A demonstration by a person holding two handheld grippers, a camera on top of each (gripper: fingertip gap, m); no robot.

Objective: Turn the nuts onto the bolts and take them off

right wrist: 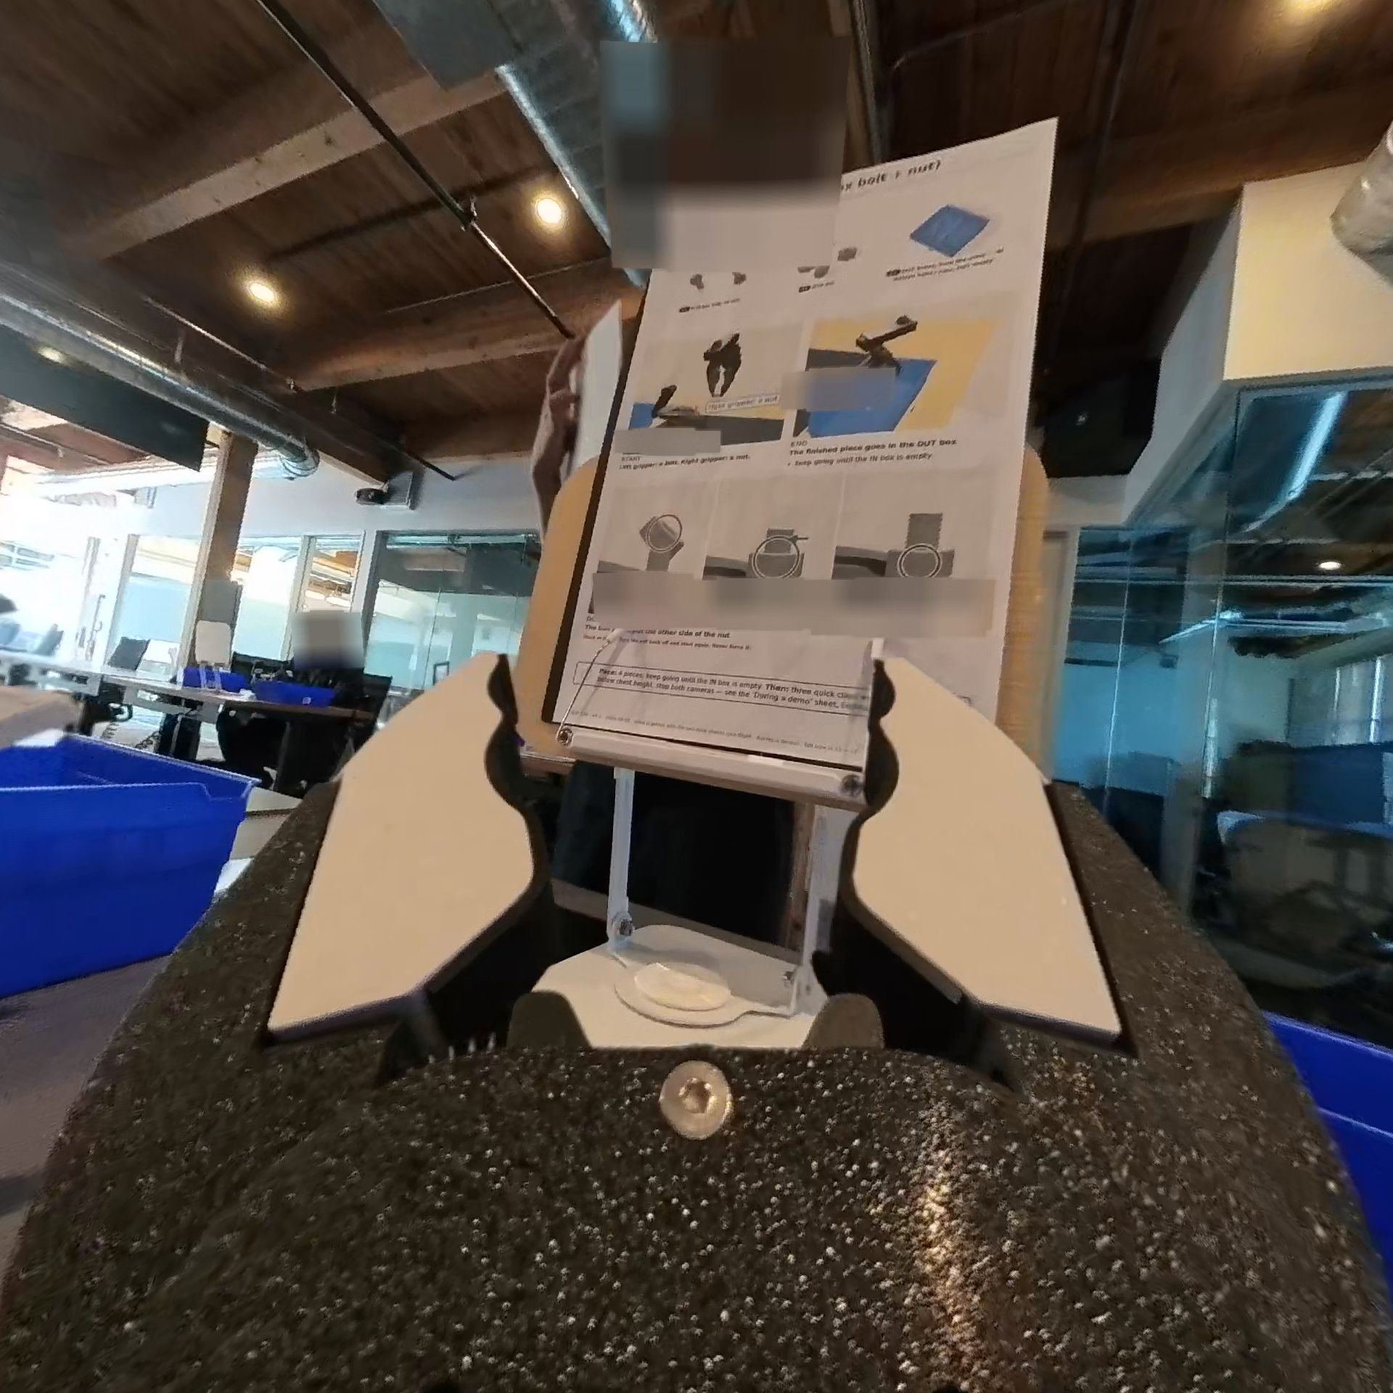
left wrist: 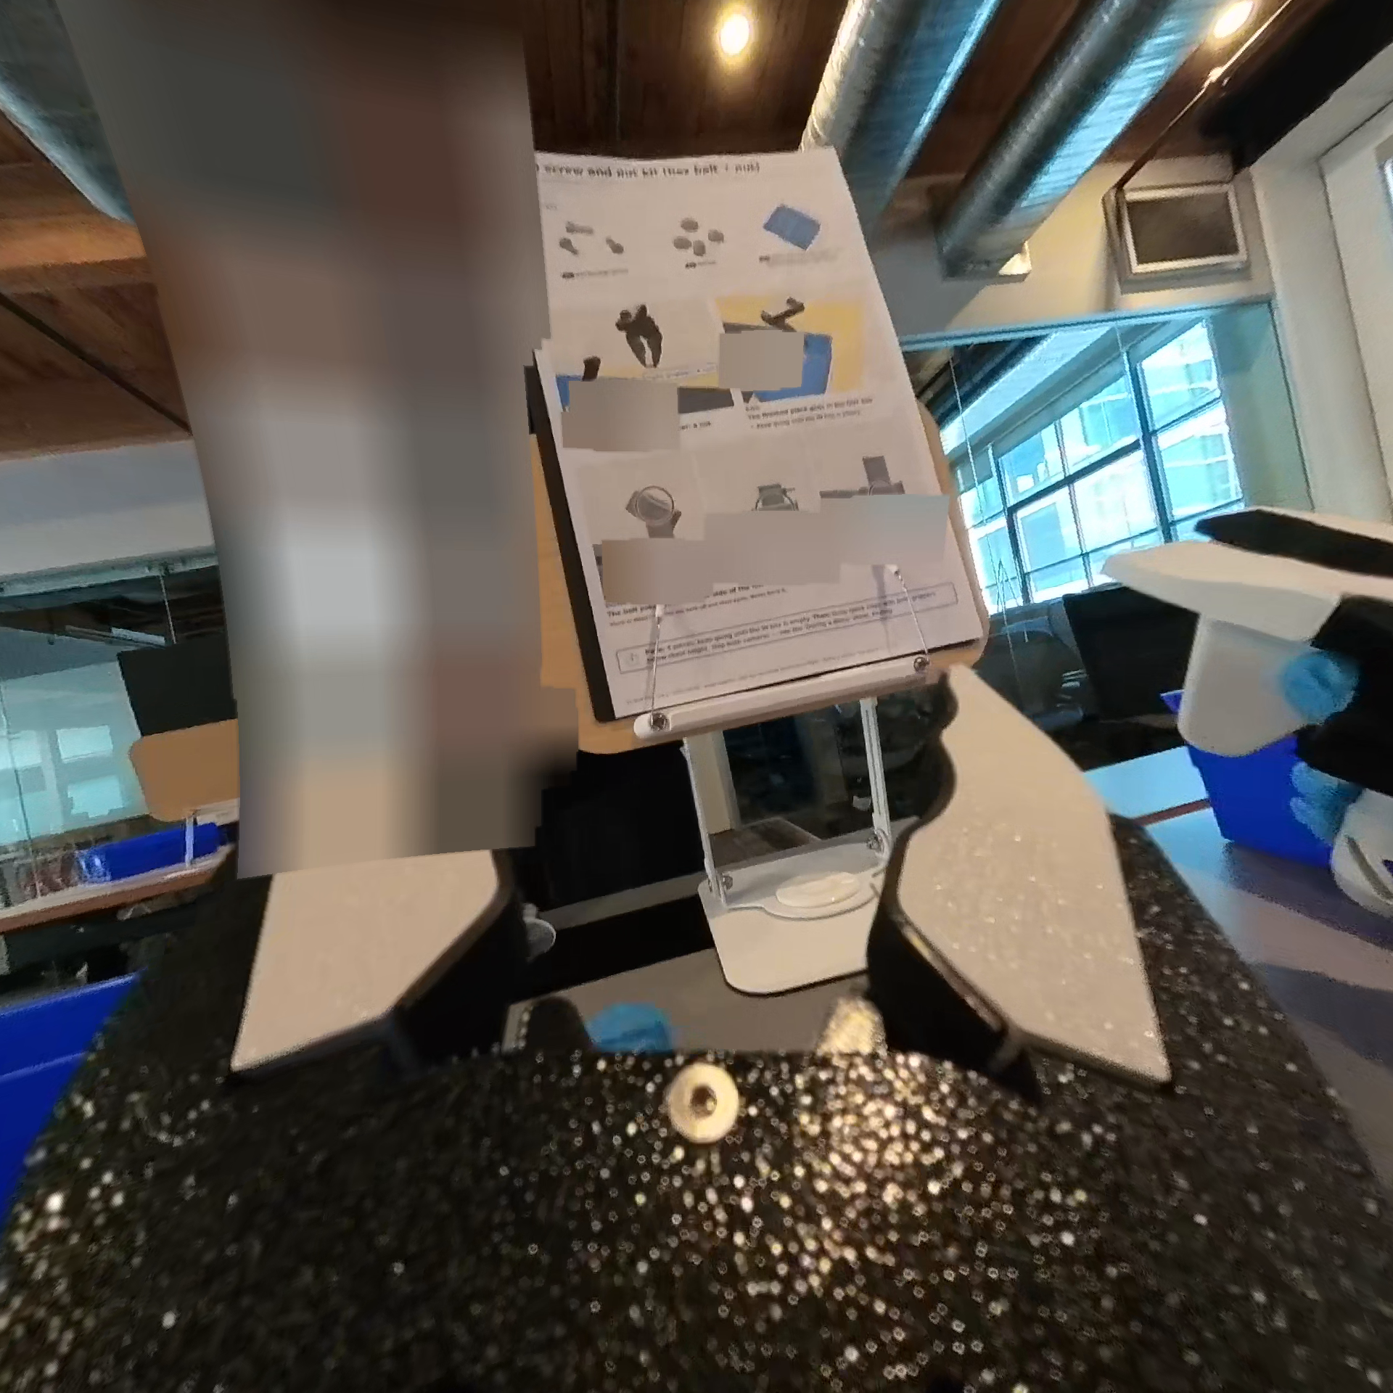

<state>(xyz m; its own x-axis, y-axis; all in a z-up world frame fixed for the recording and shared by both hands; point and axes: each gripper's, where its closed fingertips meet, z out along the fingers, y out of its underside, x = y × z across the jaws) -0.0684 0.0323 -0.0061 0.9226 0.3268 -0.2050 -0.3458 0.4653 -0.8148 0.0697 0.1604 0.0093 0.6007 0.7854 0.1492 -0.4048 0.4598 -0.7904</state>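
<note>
No nut or bolt shows in either view. My left gripper (left wrist: 701, 791) is open and empty, raised and pointing at a printed instruction sheet (left wrist: 746, 422) on a white stand (left wrist: 784, 904). A blur patch hides the tip of its left finger. My right gripper (right wrist: 693, 678) is open and empty and points at the same sheet (right wrist: 814, 467) on its stand (right wrist: 678, 995). The right gripper also shows at the right edge of the left wrist view (left wrist: 1244, 618), held by a hand in a blue glove (left wrist: 1311, 678).
Blue bins stand on both sides: left (right wrist: 98, 844) and right (right wrist: 1342, 1115) in the right wrist view, left (left wrist: 45, 1055) and right (left wrist: 1259, 791) in the left wrist view. A dark tabletop (left wrist: 1206, 867) lies below. Office desks and glass walls are behind.
</note>
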